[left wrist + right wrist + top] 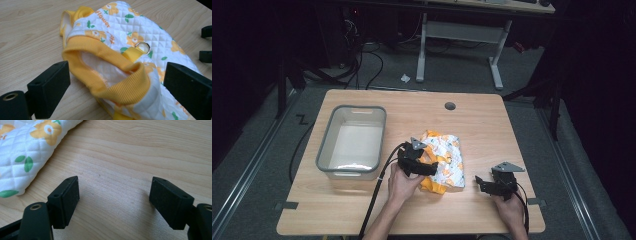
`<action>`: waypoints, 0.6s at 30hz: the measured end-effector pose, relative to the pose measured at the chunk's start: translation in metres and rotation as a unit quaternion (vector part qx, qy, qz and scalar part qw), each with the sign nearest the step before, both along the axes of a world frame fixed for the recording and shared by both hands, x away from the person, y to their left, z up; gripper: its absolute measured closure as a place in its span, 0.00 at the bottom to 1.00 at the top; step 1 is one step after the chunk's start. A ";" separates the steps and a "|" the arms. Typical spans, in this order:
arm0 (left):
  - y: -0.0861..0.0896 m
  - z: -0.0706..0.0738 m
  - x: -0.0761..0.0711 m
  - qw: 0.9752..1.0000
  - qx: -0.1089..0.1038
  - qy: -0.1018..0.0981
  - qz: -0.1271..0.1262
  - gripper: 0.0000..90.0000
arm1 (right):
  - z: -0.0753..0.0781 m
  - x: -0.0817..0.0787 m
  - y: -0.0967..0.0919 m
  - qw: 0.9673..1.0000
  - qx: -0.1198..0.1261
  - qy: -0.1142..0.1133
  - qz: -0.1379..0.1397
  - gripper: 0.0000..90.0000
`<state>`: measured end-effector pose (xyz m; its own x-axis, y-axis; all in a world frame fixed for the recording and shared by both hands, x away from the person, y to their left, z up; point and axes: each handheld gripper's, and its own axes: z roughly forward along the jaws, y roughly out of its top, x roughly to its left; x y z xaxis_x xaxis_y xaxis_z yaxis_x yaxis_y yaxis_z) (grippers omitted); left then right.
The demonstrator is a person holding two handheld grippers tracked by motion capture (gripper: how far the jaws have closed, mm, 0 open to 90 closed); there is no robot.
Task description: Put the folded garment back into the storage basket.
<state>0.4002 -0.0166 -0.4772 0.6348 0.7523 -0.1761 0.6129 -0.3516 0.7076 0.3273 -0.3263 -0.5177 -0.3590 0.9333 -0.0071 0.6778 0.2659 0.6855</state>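
Right tool (482, 183) near edge of tabletop (482, 120), jaws released, nothing between them. Left tool (432, 169) released, jaws straddling yellow cuff (110, 72) of the quilted garment (445, 161), not pinching. Garment lies mid-tabletop. Step, as judged: lining up a grasp; next needs closing on the cuff. Farther left, grey bin (324, 150) empty.
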 end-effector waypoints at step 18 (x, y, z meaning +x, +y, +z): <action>-0.007 -0.023 0.015 0.999 0.035 0.020 0.021 0.08 | 0.000 0.000 0.000 1.000 0.000 0.000 0.001 0.27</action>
<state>0.4148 -0.0238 -0.5001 0.5966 0.7891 -0.1463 0.6549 -0.3733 0.6571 0.3273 -0.3264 -0.5178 -0.3603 0.9328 -0.0078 0.6770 0.2672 0.6857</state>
